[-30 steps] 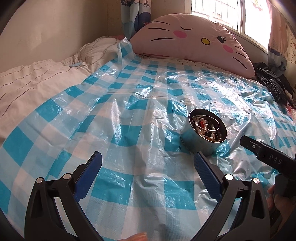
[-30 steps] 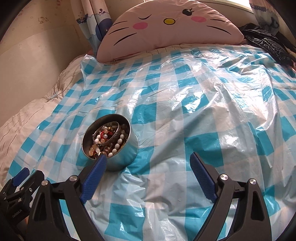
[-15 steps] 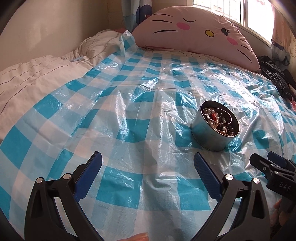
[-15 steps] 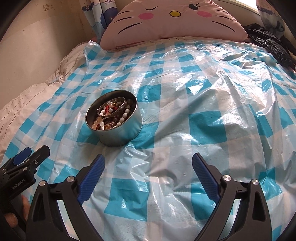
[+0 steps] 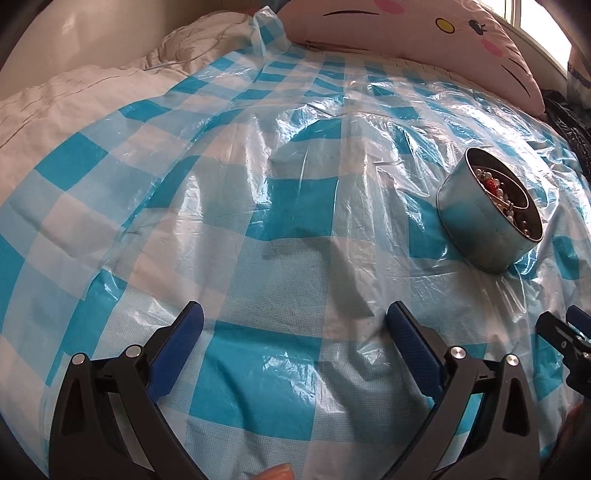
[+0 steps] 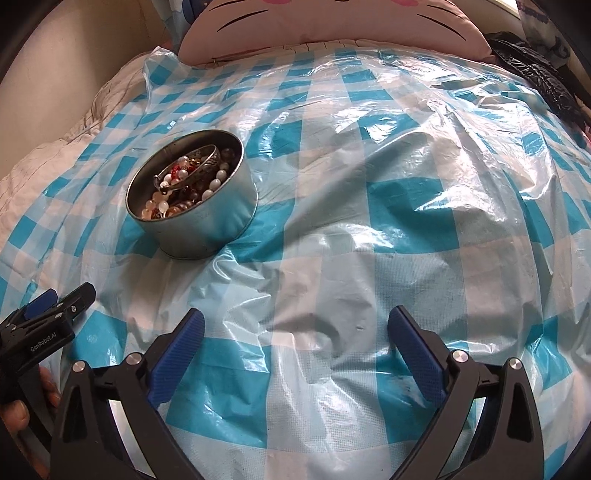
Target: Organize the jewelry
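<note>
A round metal tin stands on the blue-and-white checked plastic sheet. It holds bead strings and a silver bangle. My left gripper is open over bare sheet, with the tin ahead to its right. My right gripper has its jaws opening wide, nothing between them, and the tin lies ahead to its left. Each gripper's tips show at the edge of the other's view: the right gripper and the left gripper.
A pink cat-face pillow lies at the head of the bed. A white quilt borders the sheet on the left. A black shiny garment lies at the far right.
Both grippers have sunk toward the sheet and tipped downward, so the tin sits higher in both views. The right jaws have spread a little wider.
</note>
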